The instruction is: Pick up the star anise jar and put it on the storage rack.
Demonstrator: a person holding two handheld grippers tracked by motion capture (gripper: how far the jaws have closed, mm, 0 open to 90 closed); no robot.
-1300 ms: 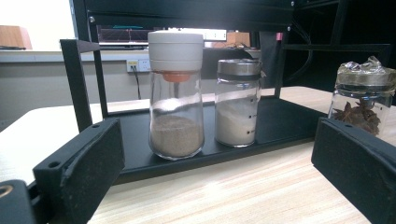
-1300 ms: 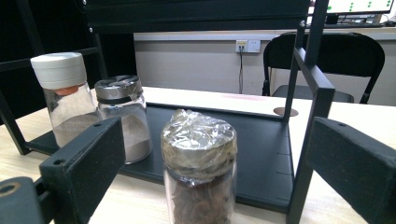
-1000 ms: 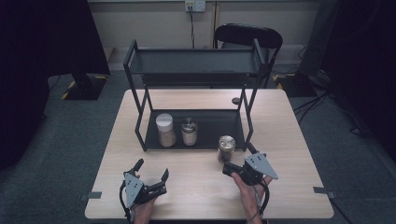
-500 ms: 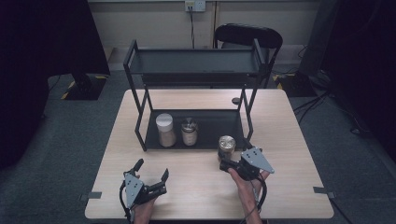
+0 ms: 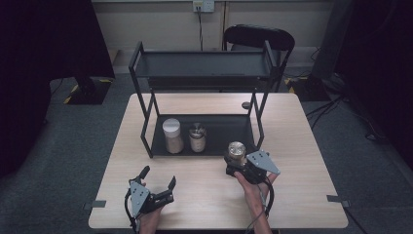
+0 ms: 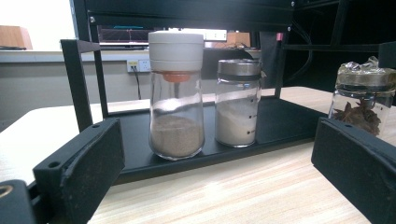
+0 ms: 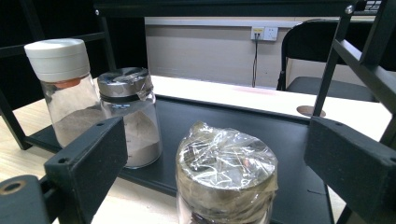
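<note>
A small glass jar (image 5: 236,155) w/ a plastic-wrapped top stands upright on the bench (image 5: 302,161), just in front of the black rack's lower tray (image 5: 229,131), toward its right end. In the right gripper view the jar (image 7: 226,179) sits between the two black jaws of the right tool (image 7: 219,158), close in; gaps show on both sides, so the jaws are apart & not pressing on it. They have just been opening a little, jar between them. Jar looks clear-walled, crinkled film over a round metal-coloured lid; in the left gripper view it (image 6: 362,100) holds dark brown star-shaped pieces.

On the tray stand 2 more jars: a white-capped one (image 5: 172,135) w/ brown powder & a silver-capped one (image 5: 197,137) w/ pale powder, side by side, left of the wrapped jar.

Left tool (image 5: 157,181) rests low on the bench near its front edge, well apart from the jar, jaws wide apart, nothing between them.
</note>
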